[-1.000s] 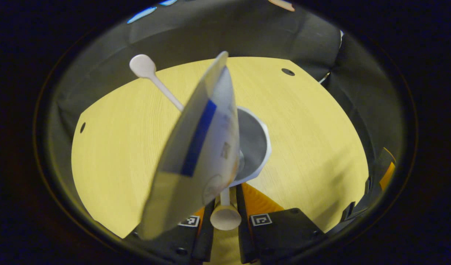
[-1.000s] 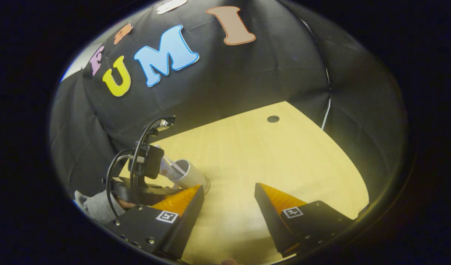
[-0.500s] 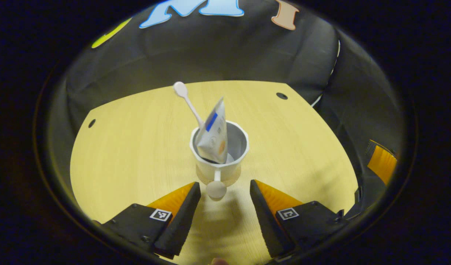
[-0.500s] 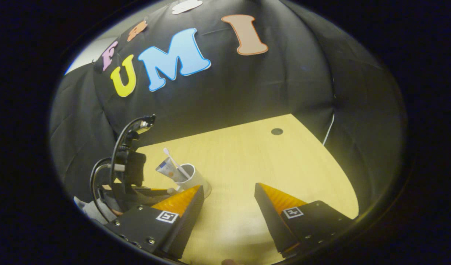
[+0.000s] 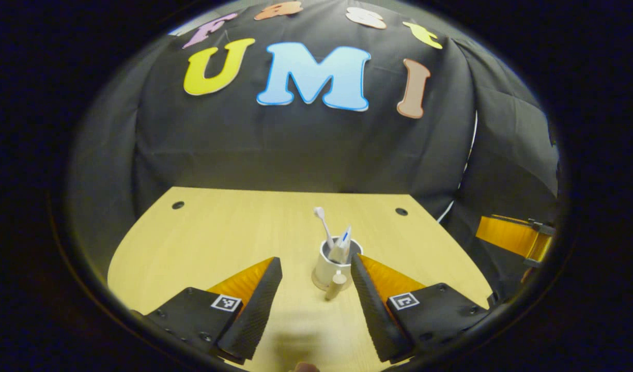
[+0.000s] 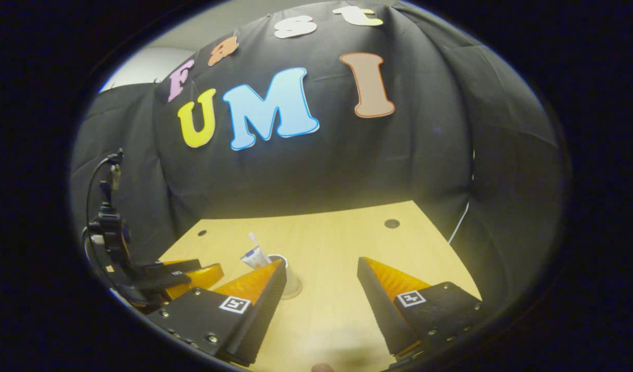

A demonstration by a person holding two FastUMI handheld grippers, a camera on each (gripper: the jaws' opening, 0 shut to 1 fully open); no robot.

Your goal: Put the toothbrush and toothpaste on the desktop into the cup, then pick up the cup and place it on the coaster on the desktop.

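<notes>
My left gripper point(image 5: 315, 268) hangs with its jaws spread and nothing between them; the cup point(image 5: 328, 268) stands on the desktop point(image 5: 218, 232) just beyond the fingertips, its handle knob pointing back at me. The toothbrush point(image 5: 322, 223) and toothpaste point(image 5: 342, 247) both stand in it, leaning. My right gripper point(image 6: 321, 271) is likewise released and bare, with the cup point(image 6: 288, 281) partly hidden behind its left finger. A pale ring shows under the cup's base there; I take it for the coaster point(image 6: 294, 294) but cannot be sure. If the cup is already seated, I should draw both grippers off straight and avoid clipping the handle or tall brush.
</notes>
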